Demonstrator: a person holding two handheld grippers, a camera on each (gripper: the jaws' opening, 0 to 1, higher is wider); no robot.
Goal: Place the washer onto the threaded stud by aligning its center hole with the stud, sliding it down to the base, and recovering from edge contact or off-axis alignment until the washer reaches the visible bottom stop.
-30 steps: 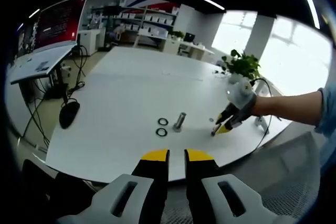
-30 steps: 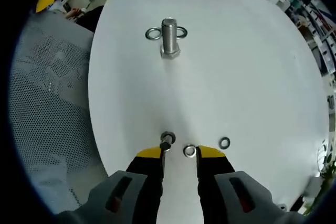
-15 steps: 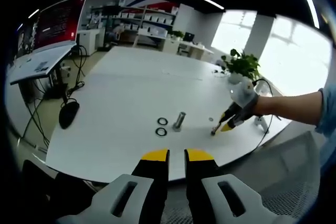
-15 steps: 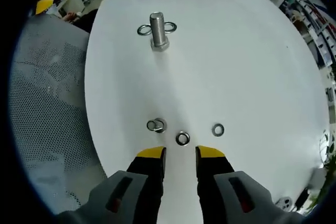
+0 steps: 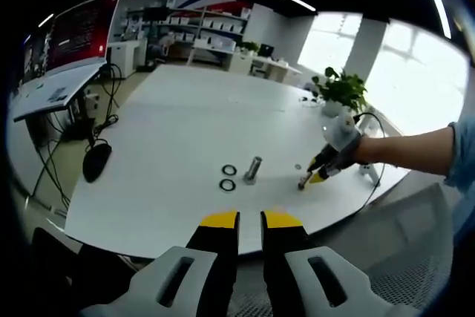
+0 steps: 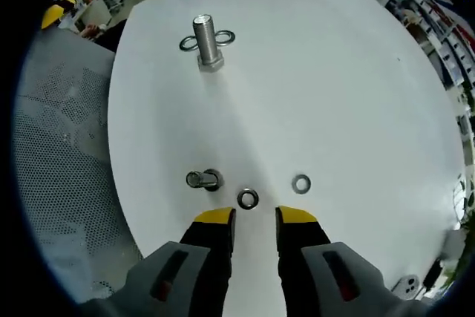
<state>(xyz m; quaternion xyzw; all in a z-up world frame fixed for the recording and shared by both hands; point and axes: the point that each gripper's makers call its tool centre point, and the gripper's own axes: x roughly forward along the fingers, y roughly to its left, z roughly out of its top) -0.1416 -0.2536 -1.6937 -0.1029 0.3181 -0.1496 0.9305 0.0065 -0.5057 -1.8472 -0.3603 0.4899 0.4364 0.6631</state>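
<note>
We are at the pick-up step: our right gripper (image 6: 249,217) hovers with fingers released and empty just short of a washer (image 6: 248,199) lying flat on the tabletop (image 6: 334,94). The stud (image 6: 205,40) stands upright well apart, 2 rings behind it. Next we judge: lower, straddle, pinch. Our left gripper (image 5: 249,219) idles, empty.

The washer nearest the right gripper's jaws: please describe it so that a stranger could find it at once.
On the white table, look just ahead of the right gripper. The washer lies flat between a small bolt lying on its side and a second washer; it is the middle, closest one.
</note>
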